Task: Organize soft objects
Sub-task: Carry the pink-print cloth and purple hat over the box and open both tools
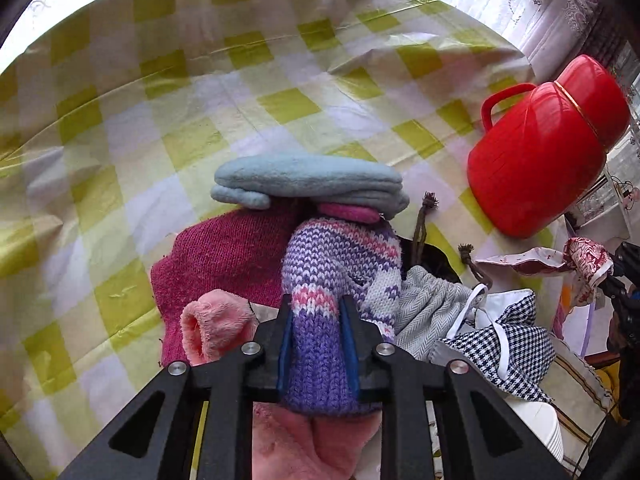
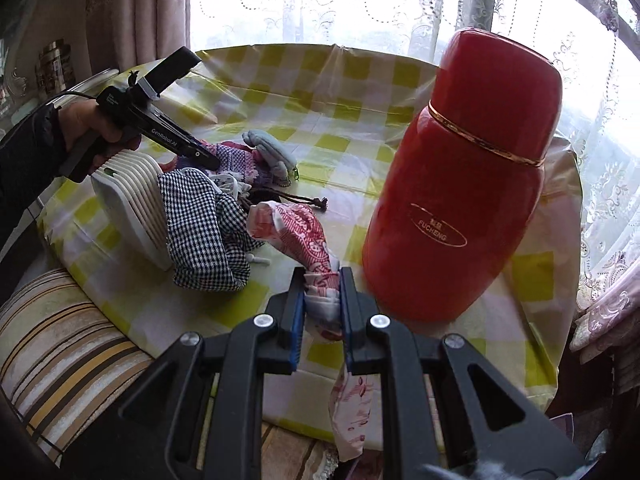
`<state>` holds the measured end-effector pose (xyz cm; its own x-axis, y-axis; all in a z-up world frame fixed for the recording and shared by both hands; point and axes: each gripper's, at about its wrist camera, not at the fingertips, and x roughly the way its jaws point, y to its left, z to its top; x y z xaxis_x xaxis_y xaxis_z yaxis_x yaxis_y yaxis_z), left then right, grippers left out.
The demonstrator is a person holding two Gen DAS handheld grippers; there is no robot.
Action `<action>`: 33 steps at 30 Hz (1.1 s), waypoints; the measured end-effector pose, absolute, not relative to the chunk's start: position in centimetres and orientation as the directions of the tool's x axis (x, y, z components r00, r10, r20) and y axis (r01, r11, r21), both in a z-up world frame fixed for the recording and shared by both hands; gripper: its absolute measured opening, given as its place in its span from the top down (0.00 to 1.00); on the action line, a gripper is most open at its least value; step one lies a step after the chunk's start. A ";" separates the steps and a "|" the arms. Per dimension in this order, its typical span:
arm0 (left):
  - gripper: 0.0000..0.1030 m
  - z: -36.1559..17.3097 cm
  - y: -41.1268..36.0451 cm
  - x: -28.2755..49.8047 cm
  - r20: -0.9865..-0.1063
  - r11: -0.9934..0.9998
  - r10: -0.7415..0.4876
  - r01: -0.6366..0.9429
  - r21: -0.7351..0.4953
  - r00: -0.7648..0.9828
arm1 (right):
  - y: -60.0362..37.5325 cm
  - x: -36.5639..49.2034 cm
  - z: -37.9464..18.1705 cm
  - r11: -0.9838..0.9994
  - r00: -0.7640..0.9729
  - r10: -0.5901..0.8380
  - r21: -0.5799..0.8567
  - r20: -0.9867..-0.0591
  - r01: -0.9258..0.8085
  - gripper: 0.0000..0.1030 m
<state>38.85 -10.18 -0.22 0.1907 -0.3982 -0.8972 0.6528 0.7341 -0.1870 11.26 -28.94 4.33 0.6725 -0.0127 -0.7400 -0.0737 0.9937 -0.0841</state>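
Note:
My left gripper [image 1: 317, 300] is shut on a purple, pink and white knitted sock [image 1: 340, 264] above a pile of soft things: a light blue sock [image 1: 308, 180], a magenta knit piece [image 1: 224, 256], a fluffy pink sock [image 1: 212, 324], a grey drawstring pouch [image 1: 432, 304] and a houndstooth cloth [image 1: 508, 352]. My right gripper [image 2: 322, 274] is shut on a red-and-white patterned cloth [image 2: 304, 224], held just above the table. The left gripper [image 2: 188, 150] also shows in the right wrist view, over the pile.
A tall red thermos [image 2: 464, 184] stands at my right gripper's right; it also shows in the left wrist view [image 1: 548, 152]. A white ribbed container [image 2: 132, 204] sits by the houndstooth cloth [image 2: 204, 236]. The round table has a yellow-checked cover [image 1: 160, 120]. A striped cushion [image 2: 60, 340] lies below.

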 end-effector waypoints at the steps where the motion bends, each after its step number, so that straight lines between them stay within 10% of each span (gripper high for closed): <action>1: 0.79 0.3 -10.1 38.6 -0.893 0.739 -0.400 0.650 -0.180 0.208 | -29.1 11.1 4.4 0.994 0.675 -0.016 -0.084 -0.738 -0.068 0.82; 33: 0.81 13.3 2.3 21.1 -0.565 0.907 -0.421 0.335 -0.256 0.710 | -33.2 1.4 9.7 0.986 0.710 -0.167 -0.132 -0.684 0.105 0.82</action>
